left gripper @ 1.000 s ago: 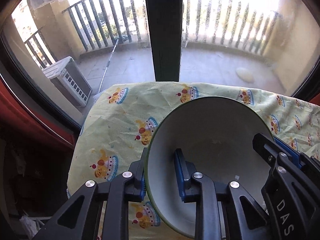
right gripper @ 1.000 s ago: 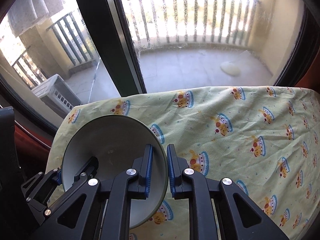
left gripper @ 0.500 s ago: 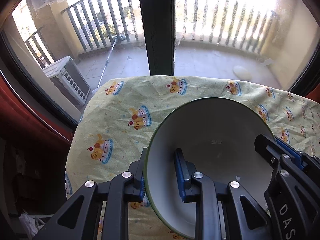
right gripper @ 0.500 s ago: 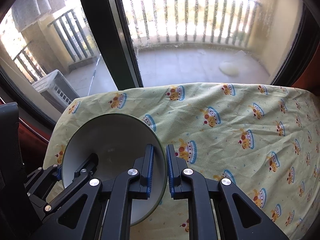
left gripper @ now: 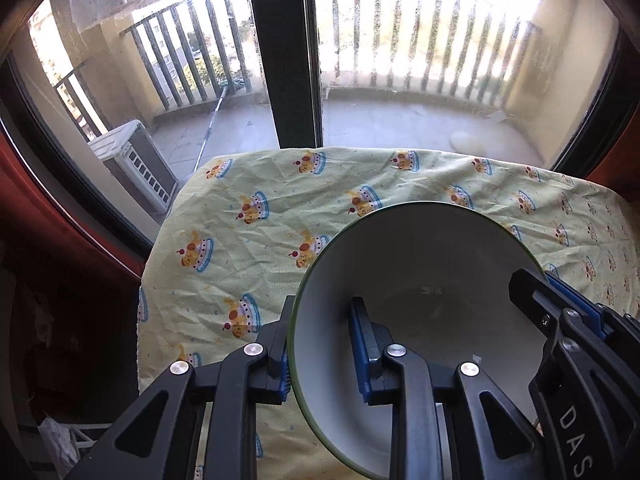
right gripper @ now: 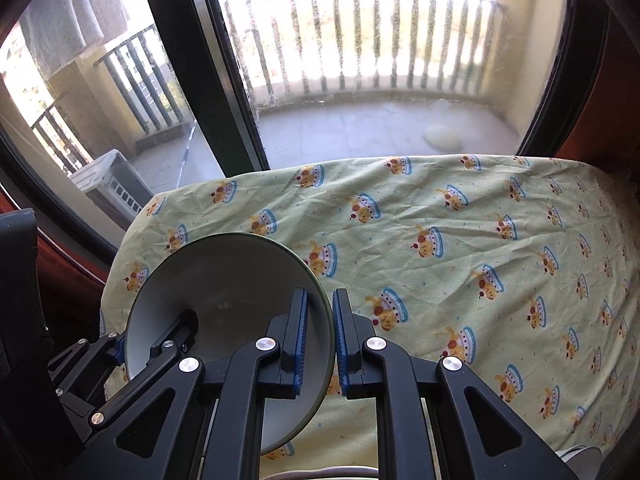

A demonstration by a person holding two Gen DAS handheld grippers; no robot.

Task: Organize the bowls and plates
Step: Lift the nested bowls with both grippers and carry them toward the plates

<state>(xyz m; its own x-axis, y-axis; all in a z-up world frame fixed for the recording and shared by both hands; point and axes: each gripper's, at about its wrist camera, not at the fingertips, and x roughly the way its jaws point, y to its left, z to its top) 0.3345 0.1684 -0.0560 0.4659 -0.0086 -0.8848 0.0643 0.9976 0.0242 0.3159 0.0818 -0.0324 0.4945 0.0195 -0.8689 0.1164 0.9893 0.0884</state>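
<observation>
While both grippers share one load, these notes apply:

Held thing: a white bowl (left gripper: pixel 420 292) with a thin green rim, carried tilted above the table's near-left part, not resting on it.

Left gripper (left gripper: pixel 324 344): clenched on the bowl's left rim, one blue pad inside the wall, the other outside.

Right gripper (right gripper: pixel 320 332): clamped on the opposite rim of the same bowl, pads pressed to either side of the wall.

Surface: a table under a yellow cloth (right gripper: pixel 460 248) printed with cartoon cakes; its far edge meets the window (left gripper: pixel 420 60), beyond which lies a balcony with railings.

Free space: the cloth's middle and right side show no dishes; a pale curved edge, possibly other crockery, peeks in at the near edge in the right wrist view, too cut off to name.

Step in hand: by my reading, carrying the bowl to where bowls are gathered.

Doing it well: keep both hands moving together so the rim is neither pulled apart nor twisted; level the bowl before lowering; let its foot meet the surface or stack squarely.

Release: loosen neither grip until the bowl bears its own weight.

Risk: a thin glazed rim can slip from the pads if one hand leads.
</observation>
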